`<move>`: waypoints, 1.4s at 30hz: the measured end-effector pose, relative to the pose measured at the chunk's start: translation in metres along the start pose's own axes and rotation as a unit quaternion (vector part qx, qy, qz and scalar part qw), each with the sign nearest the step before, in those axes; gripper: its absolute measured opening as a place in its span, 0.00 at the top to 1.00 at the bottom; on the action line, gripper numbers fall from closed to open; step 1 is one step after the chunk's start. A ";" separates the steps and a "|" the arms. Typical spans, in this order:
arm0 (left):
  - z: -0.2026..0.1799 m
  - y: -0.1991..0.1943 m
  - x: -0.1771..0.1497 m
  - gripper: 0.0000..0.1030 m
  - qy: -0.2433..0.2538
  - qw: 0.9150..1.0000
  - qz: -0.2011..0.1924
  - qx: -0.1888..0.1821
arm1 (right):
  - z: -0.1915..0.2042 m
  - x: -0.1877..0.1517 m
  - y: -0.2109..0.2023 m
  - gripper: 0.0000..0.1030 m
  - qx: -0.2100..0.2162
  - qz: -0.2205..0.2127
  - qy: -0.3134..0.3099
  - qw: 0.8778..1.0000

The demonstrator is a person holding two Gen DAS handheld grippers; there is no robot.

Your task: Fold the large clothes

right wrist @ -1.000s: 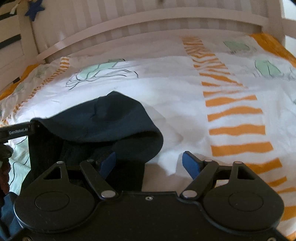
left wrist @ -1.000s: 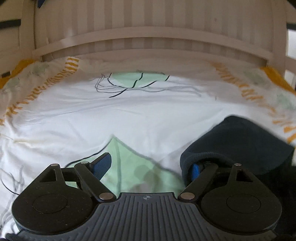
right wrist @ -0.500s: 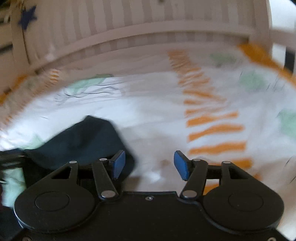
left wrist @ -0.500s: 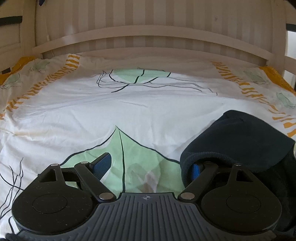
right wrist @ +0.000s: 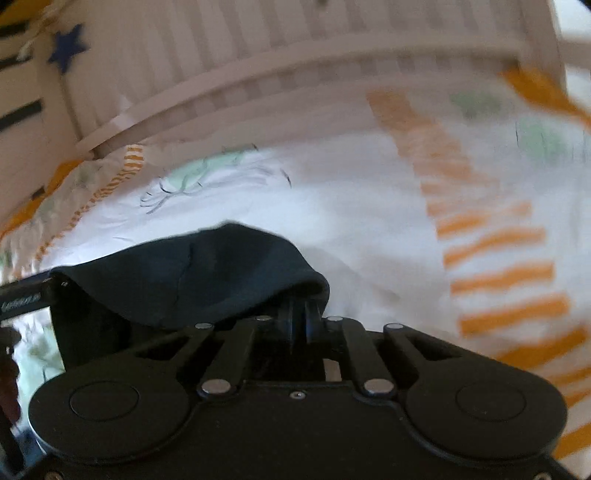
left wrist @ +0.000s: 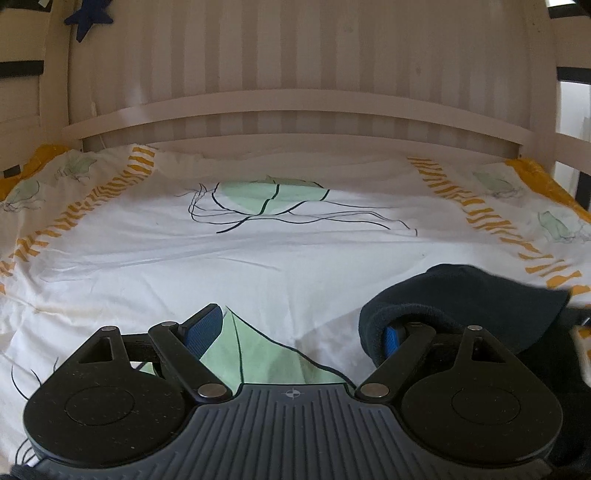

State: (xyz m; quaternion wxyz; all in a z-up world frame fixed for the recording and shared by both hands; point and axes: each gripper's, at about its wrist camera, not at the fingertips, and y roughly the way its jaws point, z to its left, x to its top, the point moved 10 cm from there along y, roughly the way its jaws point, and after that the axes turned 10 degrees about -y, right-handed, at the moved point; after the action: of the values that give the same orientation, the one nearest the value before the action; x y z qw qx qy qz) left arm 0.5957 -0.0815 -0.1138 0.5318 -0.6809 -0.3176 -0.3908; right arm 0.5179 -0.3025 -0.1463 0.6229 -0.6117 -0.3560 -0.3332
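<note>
White duvet cover (left wrist: pixel 295 266) w/ orange stripes & green prints, cream slatted bed rail (left wrist: pixel 288 107), navy star decoration (left wrist: pixel 88 18) top left.

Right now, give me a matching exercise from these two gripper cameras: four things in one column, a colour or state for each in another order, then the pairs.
Things:
1. left gripper
2. right gripper
3. garment
4. star

Descriptions:
A. blue decoration on the bed frame
B. dark navy, draped over a finger of each gripper
C. jaws wide, nothing pinched
D. jaws shut on the fabric edge

Pairs: 1-C, 2-D, 3-B, 4-A
</note>
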 end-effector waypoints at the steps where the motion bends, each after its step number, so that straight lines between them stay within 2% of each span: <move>1: 0.003 0.001 -0.001 0.19 0.000 1.000 0.001 0.001 | 0.001 0.005 -0.008 0.90 -0.019 -0.010 -0.038 0.999; 5: 0.019 0.014 -0.024 0.19 -0.005 0.999 0.041 0.027 | -0.008 0.003 -0.014 0.92 -0.093 -0.003 -0.161 0.983; 9: 0.027 0.027 -0.053 0.18 0.001 0.996 0.086 0.031 | -0.041 -0.027 0.002 0.91 -0.096 0.061 -0.116 0.987; 10: 0.027 0.027 -0.054 0.18 -0.001 0.996 0.086 0.029 | -0.044 -0.032 0.002 0.82 -0.086 0.065 -0.100 0.989; 12: 0.025 0.025 -0.050 0.19 0.003 0.997 0.075 0.027 | -0.041 -0.031 -0.004 0.80 -0.035 0.041 -0.057 0.997; 14: 0.022 0.023 -0.045 0.19 0.003 0.998 0.066 0.024 | -0.034 -0.023 -0.013 0.61 0.013 0.013 -0.009 1.000; 15: 0.022 0.022 -0.043 0.19 0.001 0.998 0.061 0.023 | -0.029 -0.020 -0.015 0.45 0.034 0.005 0.011 0.999; 16: 0.023 0.021 -0.041 0.19 -0.003 0.998 0.057 0.024 | -0.025 -0.019 -0.015 0.37 0.051 0.003 0.024 0.998; 18: 0.023 0.020 -0.039 0.19 -0.011 0.998 0.054 0.023 | -0.014 -0.019 -0.008 0.37 0.074 0.013 0.036 0.997; 21: 0.023 0.021 -0.039 0.19 -0.010 0.998 0.052 0.024 | -0.004 -0.022 0.009 0.38 0.069 0.033 0.022 0.997; 23: 0.023 0.021 -0.038 0.19 -0.010 0.998 0.051 0.023 | 0.000 -0.021 0.018 0.45 0.068 0.036 0.021 0.997; 24: 0.023 0.020 -0.038 0.19 -0.009 0.998 0.049 0.023 | 0.001 -0.020 0.019 0.60 0.066 0.032 0.022 0.997; 25: 0.023 0.019 -0.036 0.19 -0.009 0.999 0.046 0.022 | 0.001 -0.017 0.018 0.82 0.055 0.024 0.020 0.998; 26: 0.023 0.017 -0.034 0.19 -0.009 0.999 0.041 0.022 | 0.003 -0.012 0.016 0.91 0.042 0.015 0.011 0.999; 28: 0.022 0.009 -0.025 0.19 -0.014 0.999 0.023 0.016 | 0.010 -0.004 0.003 0.91 0.032 -0.002 -0.028 0.999; 31: 0.020 0.001 -0.014 0.19 -0.020 1.000 0.005 0.002 | 0.014 0.006 -0.016 0.91 -0.033 -0.023 -0.134 0.990; 34: 0.019 0.012 -0.025 0.18 0.010 0.999 0.030 0.014 | 0.007 -0.011 -0.015 0.92 -0.065 0.009 -0.174 0.983; 37: 0.021 0.032 -0.057 0.17 0.043 0.994 0.102 0.022 | -0.008 -0.045 0.005 0.91 -0.062 0.070 -0.162 0.982; 39: 0.021 0.032 -0.064 0.17 0.046 0.993 0.110 0.018 | -0.015 -0.056 0.011 0.87 -0.048 0.077 -0.129 0.987; 41: 0.021 0.027 -0.058 0.18 0.043 0.994 0.104 0.013 | -0.022 -0.054 0.009 0.76 -0.042 0.074 -0.104 0.991; 42: 0.021 0.023 -0.053 0.19 0.042 0.994 0.099 0.009 | -0.026 -0.052 0.008 0.64 -0.040 0.072 -0.092 0.992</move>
State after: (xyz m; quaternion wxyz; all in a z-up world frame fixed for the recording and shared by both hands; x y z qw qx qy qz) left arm 0.5933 -0.0670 -0.1741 0.5869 -0.6872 -0.2294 -0.3615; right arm 0.4982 -0.3295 -0.1945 0.5850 -0.6882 -0.3534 -0.2434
